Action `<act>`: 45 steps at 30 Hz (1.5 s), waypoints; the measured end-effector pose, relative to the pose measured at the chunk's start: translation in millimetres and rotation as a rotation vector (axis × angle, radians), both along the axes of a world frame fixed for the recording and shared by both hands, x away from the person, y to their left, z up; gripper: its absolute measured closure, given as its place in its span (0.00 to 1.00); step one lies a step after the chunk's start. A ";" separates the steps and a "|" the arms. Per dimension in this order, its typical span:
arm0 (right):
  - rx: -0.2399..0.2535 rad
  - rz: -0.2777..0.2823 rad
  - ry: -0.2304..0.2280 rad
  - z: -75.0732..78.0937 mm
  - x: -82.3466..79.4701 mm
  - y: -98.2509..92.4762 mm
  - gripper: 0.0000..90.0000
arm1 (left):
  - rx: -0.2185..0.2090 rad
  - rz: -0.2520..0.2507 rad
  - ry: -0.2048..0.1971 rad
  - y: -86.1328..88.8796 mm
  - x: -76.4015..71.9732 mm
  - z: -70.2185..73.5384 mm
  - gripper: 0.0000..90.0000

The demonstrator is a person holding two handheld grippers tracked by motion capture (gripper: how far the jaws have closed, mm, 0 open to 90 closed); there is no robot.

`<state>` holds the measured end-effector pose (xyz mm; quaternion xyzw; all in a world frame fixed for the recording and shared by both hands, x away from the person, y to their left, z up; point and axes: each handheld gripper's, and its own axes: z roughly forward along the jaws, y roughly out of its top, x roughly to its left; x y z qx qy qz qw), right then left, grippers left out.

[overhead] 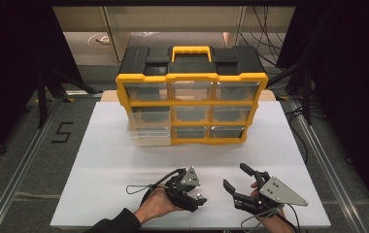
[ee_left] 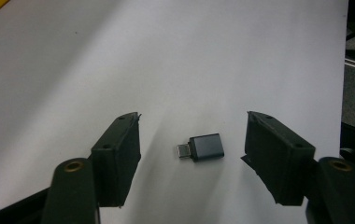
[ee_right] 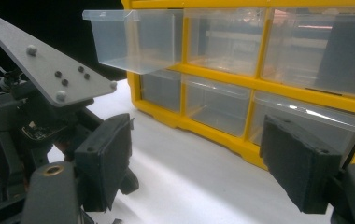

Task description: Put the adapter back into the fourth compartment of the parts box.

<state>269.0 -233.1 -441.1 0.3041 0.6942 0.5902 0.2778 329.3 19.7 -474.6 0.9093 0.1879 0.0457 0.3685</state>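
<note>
While the left gripper (ee_left: pixel 192 144) is hovering with spread jaws straddling the USB adapter (ee_left: pixel 202 147) on the white tabletop (ee_left: pixel 166 56), its long axis is lying across the gap; right gripper (ee_right: pixel 196 158) is sitting open too.

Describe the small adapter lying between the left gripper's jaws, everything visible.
The adapter is a small, dark grey block with a matt, metallic-looking shell and rounded edges. A short silvery plug sticks out of one end, pointing left in the left gripper view. It lies flat on the white table, slightly skewed, casting a faint shadow. It sits between the jaws of the left gripper, nearer the right-hand one, with a gap on each side; neither pad touches it. No markings can be made out.
</note>
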 end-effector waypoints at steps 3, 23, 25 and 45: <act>0.001 0.000 -0.001 -0.1 0.0 0.2 0.29 | 0.012 0.008 0.005 -2.7 0.4 -2.0 0.43; -0.011 0.012 0.000 0.0 -0.3 1.8 0.29 | 0.075 -0.011 0.006 -12.2 0.9 -7.3 0.64; -0.011 0.012 0.001 0.0 -0.3 1.9 0.29 | 0.082 -0.017 -0.003 -13.0 0.2 -7.2 0.65; -0.009 0.011 -0.003 0.3 -0.2 1.6 0.29 | 0.047 -0.012 -0.029 -9.1 -1.5 5.0 0.71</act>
